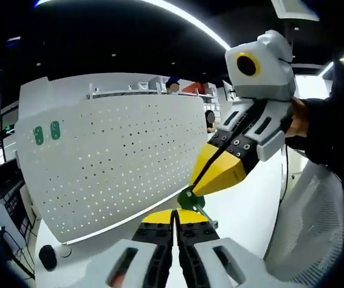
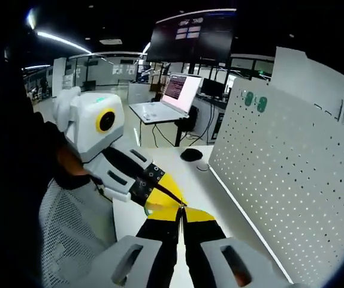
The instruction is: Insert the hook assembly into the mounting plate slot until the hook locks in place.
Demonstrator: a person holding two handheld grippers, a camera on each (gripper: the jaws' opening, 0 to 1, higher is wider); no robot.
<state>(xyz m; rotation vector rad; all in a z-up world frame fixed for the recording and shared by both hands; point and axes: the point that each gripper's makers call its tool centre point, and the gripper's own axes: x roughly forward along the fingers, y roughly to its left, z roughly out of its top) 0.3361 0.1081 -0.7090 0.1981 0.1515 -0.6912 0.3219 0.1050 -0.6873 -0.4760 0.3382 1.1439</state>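
Although two small green tags (image 1: 46, 132) sit near one upper corner of the white perforated metal pegboard (image 1: 118, 156), nothing on them can be read, and the laptop screen (image 2: 180, 90) on the far desk is too small to make out. Your left gripper (image 1: 175, 214) has its yellow-tipped jaws pressed together, and your right gripper (image 2: 182, 211) is closed too; their tips meet just in front of the board's lower edge. The small green hook assembly (image 1: 191, 198) sits at that meeting point, pinched by the right gripper, close to the board but apart from it. The white table (image 1: 250, 210) beside you lies open.
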